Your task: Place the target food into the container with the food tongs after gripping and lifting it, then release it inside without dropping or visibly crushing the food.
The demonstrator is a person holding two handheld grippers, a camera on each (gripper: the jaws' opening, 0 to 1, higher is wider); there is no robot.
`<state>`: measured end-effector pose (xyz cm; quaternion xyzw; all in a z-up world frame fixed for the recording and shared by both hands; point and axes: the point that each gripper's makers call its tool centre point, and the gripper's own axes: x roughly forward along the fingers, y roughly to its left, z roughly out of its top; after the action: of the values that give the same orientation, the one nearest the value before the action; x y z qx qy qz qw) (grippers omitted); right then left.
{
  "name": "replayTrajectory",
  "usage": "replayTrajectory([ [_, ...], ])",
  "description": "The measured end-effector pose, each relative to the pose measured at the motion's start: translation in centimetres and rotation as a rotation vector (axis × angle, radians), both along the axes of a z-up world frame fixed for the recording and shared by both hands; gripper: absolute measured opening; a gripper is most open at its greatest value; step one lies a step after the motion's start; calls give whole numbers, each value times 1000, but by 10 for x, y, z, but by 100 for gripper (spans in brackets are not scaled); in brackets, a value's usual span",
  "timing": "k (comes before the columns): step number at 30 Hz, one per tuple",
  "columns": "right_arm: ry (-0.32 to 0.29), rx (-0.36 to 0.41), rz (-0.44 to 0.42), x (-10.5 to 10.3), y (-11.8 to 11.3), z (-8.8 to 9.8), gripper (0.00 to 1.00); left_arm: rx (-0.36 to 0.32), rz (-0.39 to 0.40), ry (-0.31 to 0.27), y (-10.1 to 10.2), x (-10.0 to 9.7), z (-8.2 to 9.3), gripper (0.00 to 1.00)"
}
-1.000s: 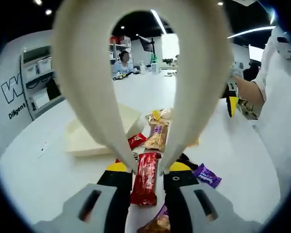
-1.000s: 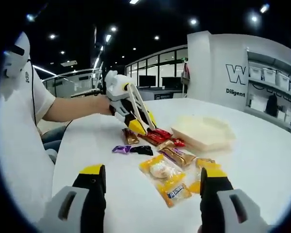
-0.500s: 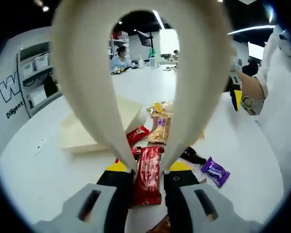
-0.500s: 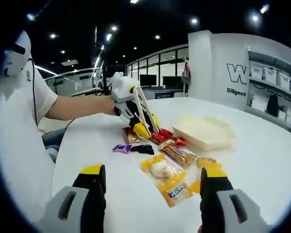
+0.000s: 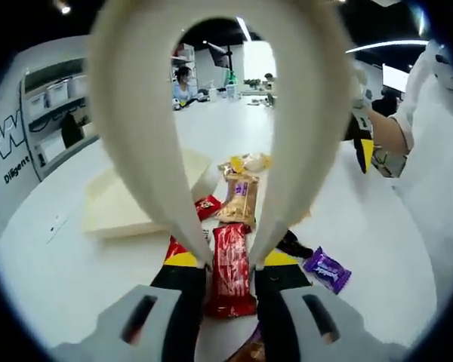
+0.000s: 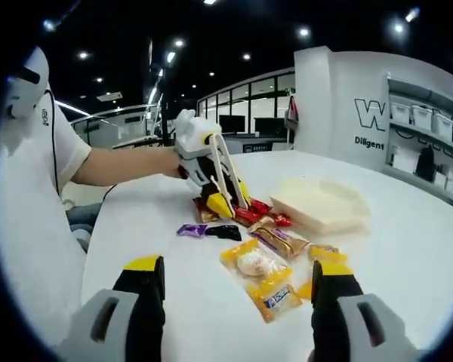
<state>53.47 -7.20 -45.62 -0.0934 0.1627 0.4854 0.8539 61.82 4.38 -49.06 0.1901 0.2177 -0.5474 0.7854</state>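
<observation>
My left gripper (image 5: 232,260) is shut on cream food tongs (image 5: 143,136), whose two arms run forward to the table. A red snack packet (image 5: 229,273) lies lengthwise between the tong tips; I cannot tell whether it is off the table. The right gripper view shows that left gripper (image 6: 226,200) reaching down over the red packet (image 6: 247,214). A shallow cream container (image 5: 113,222) sits left of the packets and appears as a cream container (image 6: 317,219) at right. My right gripper (image 6: 235,265) is open above a yellow pastry packet (image 6: 260,280).
Loose snacks lie around: a brown bar (image 6: 279,243), a purple candy (image 5: 326,270), a black candy (image 6: 225,232), a small red packet (image 5: 206,205). A person's arm (image 6: 121,166) holds the left gripper. Shelving stands along the wall (image 6: 423,128).
The left gripper with the tongs has edged toward the container side, the red packet staying between the tong tips. The right gripper has held still.
</observation>
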Motion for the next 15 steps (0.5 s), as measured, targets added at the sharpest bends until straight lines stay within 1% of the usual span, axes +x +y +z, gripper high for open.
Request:
replayTrajectory([
  [10,3,-3,0,1,0,-2,78,-9,-4,24,-6,0,-4,25],
  [15,2,-3,0,1,-1,-2,78,-16,9,33,-6,2,-4,23],
])
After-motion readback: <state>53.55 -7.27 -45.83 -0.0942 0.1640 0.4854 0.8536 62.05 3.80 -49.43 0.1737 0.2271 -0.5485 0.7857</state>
